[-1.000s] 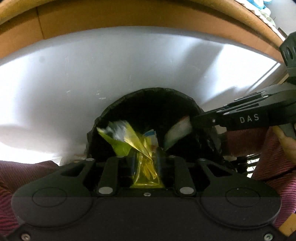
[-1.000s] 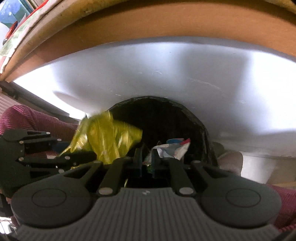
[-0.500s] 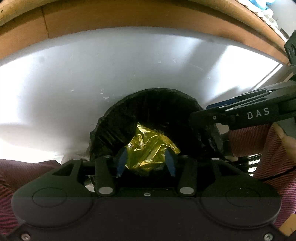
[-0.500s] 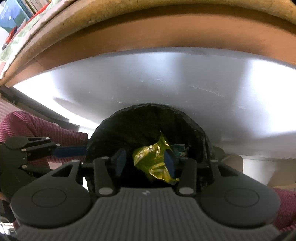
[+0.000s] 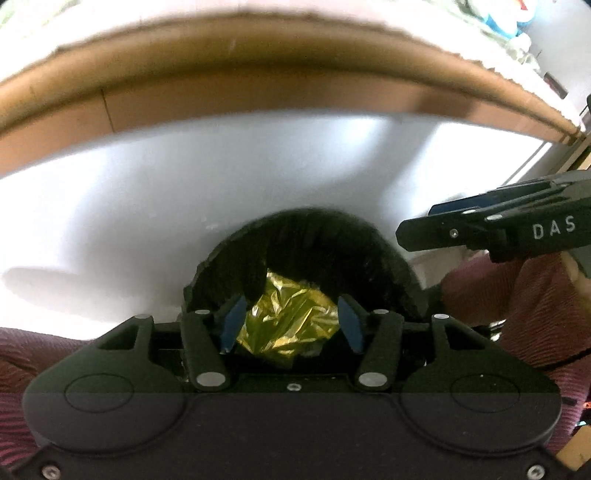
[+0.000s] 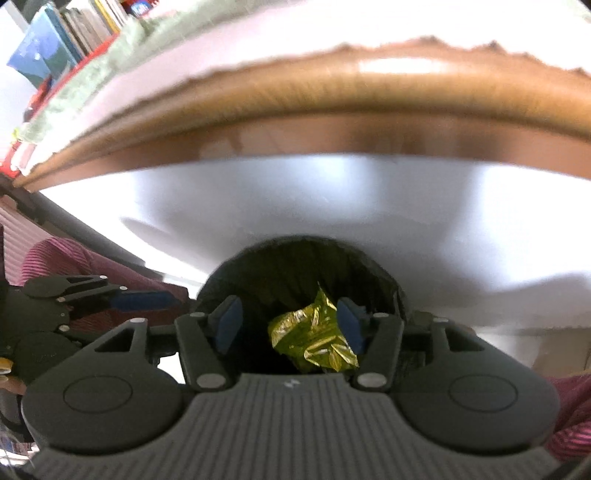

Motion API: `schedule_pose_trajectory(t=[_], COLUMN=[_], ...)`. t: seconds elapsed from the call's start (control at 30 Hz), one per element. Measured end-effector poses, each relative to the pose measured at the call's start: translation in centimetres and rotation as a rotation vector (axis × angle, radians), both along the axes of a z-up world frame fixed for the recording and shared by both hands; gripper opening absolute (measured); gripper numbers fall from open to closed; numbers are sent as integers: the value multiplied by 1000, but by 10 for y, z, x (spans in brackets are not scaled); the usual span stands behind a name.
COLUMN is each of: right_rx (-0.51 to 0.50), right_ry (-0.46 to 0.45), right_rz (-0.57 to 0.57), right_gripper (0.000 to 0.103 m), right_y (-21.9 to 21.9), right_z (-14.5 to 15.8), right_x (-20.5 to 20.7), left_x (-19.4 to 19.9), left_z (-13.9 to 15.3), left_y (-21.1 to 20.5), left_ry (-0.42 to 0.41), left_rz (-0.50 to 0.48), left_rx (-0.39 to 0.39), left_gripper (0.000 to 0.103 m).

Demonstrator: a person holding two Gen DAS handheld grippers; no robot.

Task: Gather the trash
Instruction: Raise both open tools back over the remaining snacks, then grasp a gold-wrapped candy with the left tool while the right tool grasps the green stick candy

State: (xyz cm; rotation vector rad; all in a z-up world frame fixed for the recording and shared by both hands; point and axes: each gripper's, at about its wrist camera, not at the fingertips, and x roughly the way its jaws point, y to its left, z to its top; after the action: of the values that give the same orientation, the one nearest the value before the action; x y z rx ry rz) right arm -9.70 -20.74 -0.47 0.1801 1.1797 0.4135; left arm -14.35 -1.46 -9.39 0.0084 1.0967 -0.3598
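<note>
A bin with a black liner (image 5: 306, 251) stands on the pale floor, and a crumpled yellow wrapper (image 5: 288, 321) lies inside it. My left gripper (image 5: 291, 323) hovers over the bin's near rim. Its jaws are opening and its blue pads (image 5: 234, 321) touch nothing; the wrapper only shows through the gap. In the right wrist view the same bin (image 6: 295, 258) holds the yellow wrapper (image 6: 314, 339). Above it, my right gripper (image 6: 290, 325) has opening jaws with nothing between them. Each view shows the other gripper beside the bin: the right gripper (image 5: 421, 221) and the left gripper (image 6: 147, 299), both empty.
A wooden table edge (image 5: 295, 92) overhangs the floor beyond the bin. The person's dark red striped sleeves (image 5: 517, 314) flank the bin on both sides. Books (image 6: 66, 33) stand on a shelf at the far upper left of the right wrist view.
A second ago the left gripper held the yellow wrapper and the right one a white wrapper. Both jaws have spread, the trash has dropped into the bin, and both grippers have risen.
</note>
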Motion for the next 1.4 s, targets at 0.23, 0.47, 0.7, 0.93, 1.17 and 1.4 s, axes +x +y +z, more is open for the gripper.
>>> schedule_pose_trajectory(t=[0.23, 0.47, 0.7, 0.93, 1.17, 1.4], right_rx=[50, 99, 45, 20, 4, -70], right_ry=[-133, -327, -492, -551, -568, -578], right_rz=[56, 80, 14, -66, -71, 6], right_gripper=[78, 87, 89, 89, 89, 88], right_y=[-4, -11, -6, -3, 13, 46], right_z=[55, 118, 145, 148, 146, 133], right_x=[-9, -2, 36, 92, 141, 186], left_x=[-11, -9, 33, 107, 183, 271], left_z=[64, 135, 170, 180, 183, 164], left_y=[6, 16, 28, 57, 66, 78], left_ry=[-149, -392, -529, -544, -566, -458], left_rz=[-24, -3, 118, 242, 298, 368], left_rx=[-54, -73, -74, -117, -87, -46], left_gripper=[65, 85, 88, 88, 88, 69])
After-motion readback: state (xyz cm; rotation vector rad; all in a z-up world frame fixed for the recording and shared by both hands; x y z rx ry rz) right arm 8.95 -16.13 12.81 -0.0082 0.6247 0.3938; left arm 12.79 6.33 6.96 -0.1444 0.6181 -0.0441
